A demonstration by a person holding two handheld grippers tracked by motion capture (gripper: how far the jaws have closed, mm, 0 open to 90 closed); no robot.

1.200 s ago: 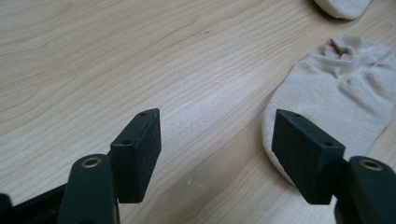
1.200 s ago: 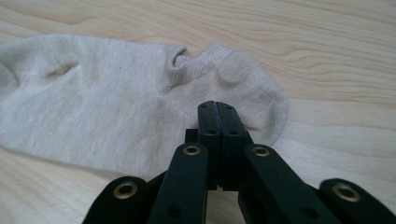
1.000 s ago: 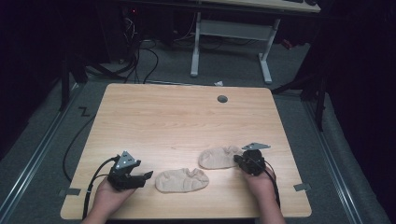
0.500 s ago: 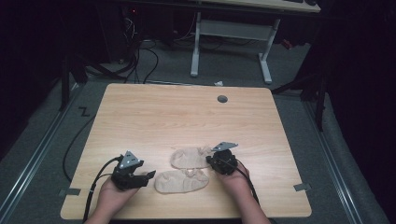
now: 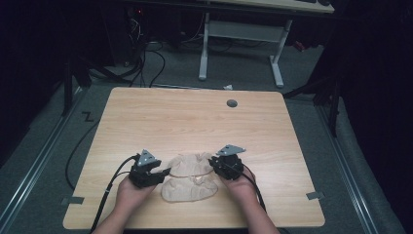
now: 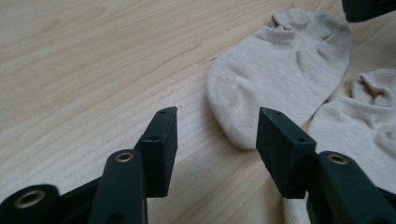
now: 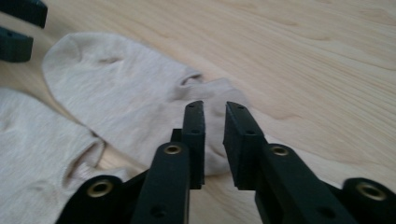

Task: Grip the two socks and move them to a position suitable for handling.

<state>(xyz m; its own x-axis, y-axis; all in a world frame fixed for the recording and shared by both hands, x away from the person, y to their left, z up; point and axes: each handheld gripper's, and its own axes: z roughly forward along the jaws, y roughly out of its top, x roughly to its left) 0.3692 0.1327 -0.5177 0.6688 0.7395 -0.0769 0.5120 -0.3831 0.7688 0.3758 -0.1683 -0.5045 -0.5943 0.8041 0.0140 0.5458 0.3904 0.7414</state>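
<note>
Wooden table [image 5: 195, 117]: socks [image 5: 191, 179] between tools, apparently unheld.

We've got a light wooden table [image 5: 185, 122] with a small round grey plug [image 5: 232, 103] near its far edge, a bit right of centre. Around it the floor is grey carpet [image 5: 48, 146], and black cables [image 5: 146, 58] lie tangled on it behind the far left corner. Further back stands a white desk frame [image 5: 241, 36] with two legs. Bits of grey tape [image 5: 72, 200] sit on the floor just beside both near corners.
</note>
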